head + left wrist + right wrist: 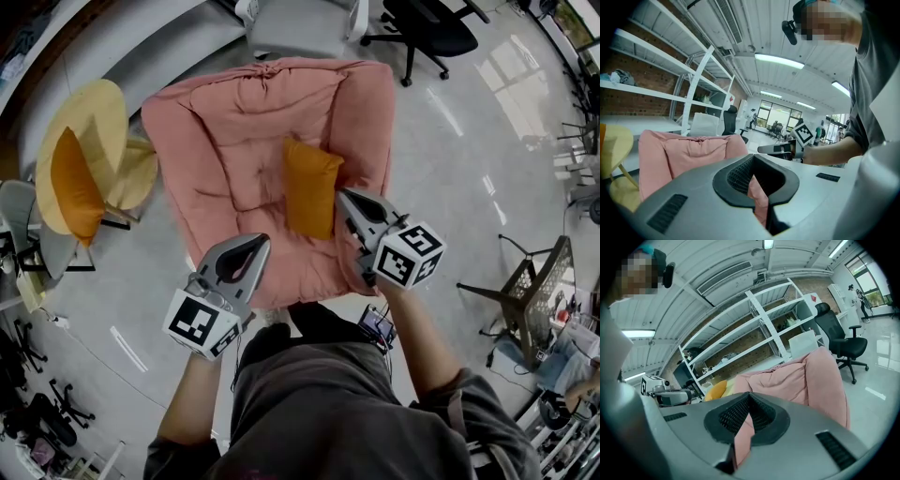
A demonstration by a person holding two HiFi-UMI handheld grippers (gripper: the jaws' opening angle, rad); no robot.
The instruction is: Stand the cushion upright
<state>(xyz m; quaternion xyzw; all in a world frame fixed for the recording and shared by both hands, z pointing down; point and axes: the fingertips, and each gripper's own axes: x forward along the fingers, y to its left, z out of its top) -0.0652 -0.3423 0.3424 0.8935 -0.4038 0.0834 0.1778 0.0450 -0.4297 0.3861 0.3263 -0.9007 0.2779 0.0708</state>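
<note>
An orange cushion (311,187) stands upright on the seat of a large pink padded lounger (234,131), leaning toward its right arm. My right gripper (341,193) is shut and empty, its tips just to the right of the cushion's lower half. Whether it touches the cushion I cannot tell. Nearer the person, at the lounger's front edge, my left gripper (262,240) is also shut and holds nothing. In the left gripper view the closed jaws (753,158) face the pink lounger (679,159), with the right gripper (780,148) beyond. The right gripper view shows its closed jaws (749,394) before the lounger (806,380).
A yellow round chair (94,141) holding another orange cushion (75,183) stands to the left. Behind the lounger are a grey chair (300,28) and a black office chair (427,33). A wire rack (539,291) stands at right. White shelving (754,329) lines the wall.
</note>
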